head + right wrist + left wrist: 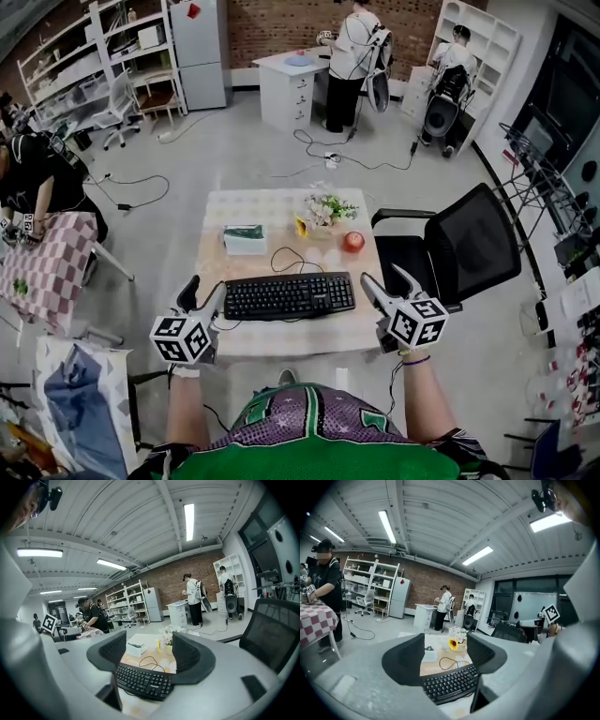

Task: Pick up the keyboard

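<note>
A black keyboard (289, 295) lies near the front edge of a small light table (234, 206), its cable looping toward the back. My left gripper (204, 289) is at the keyboard's left end, jaws wide apart, nothing between the pads. My right gripper (382, 277) is at the right end, also open and empty. In the left gripper view the keyboard (450, 684) lies just beyond and below the open left gripper (445, 651). In the right gripper view the keyboard (143, 680) lies beyond the open right gripper (149, 651).
On the table behind the keyboard are a tissue box (245, 238), a pot of flowers (326, 208) and a red apple (353, 242). A black office chair (469, 248) stands right of the table. A checked table (42, 267) is at the left. People stand at the back.
</note>
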`<state>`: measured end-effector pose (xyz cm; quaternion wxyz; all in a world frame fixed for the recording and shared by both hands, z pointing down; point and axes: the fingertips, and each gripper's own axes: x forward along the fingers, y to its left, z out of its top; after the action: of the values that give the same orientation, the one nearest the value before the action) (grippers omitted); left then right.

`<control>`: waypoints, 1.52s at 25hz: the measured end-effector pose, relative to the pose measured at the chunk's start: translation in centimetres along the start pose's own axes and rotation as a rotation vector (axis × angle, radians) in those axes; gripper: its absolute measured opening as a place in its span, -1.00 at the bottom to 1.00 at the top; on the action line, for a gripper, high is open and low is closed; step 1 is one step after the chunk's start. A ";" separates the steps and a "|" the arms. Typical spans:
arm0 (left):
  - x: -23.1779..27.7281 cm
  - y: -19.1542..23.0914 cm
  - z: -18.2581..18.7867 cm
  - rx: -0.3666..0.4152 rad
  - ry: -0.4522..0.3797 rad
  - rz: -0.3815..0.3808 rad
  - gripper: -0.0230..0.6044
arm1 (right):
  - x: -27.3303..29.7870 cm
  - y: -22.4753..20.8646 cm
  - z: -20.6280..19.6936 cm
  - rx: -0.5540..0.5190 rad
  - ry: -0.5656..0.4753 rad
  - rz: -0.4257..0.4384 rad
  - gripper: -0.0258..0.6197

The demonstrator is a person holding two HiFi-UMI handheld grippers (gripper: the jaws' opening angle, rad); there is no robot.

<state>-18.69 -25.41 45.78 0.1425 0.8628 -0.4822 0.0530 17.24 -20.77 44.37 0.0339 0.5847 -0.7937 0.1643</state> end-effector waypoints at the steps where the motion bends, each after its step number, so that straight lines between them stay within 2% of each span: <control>1: 0.4 0.4 -0.8 -0.006 0.022 -0.004 -0.07 | 0.4 0.0 -0.6 0.015 0.016 0.001 -0.02; 14: 4.8 3.0 -6.5 -0.074 0.149 -0.100 -0.07 | 4.9 -1.8 -8.2 0.071 0.215 -0.064 -0.02; 18: 5.9 4.6 -8.1 -0.075 0.185 -0.103 -0.07 | 6.1 -2.8 -10.4 0.073 0.267 -0.091 -0.02; 26: 7.7 6.9 -14.0 -0.119 0.296 -0.046 -0.07 | 8.1 -4.8 -15.0 0.100 0.389 -0.103 -0.02; 30: 8.7 7.6 -16.9 -0.167 0.352 -0.013 -0.07 | 9.8 -6.1 -17.2 0.108 0.452 -0.079 -0.02; 34: 9.4 8.1 -19.3 -0.171 0.405 0.025 -0.07 | 11.7 -7.4 -19.7 0.126 0.517 -0.037 -0.02; 38: 10.4 9.2 -21.2 -0.226 0.435 0.064 -0.07 | 13.2 -9.2 -22.2 0.164 0.571 -0.028 -0.02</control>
<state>-20.03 -32.14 70.20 0.3366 0.7940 -0.4701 0.1878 18.64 -28.66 70.62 0.2109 0.5266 -0.7278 0.3853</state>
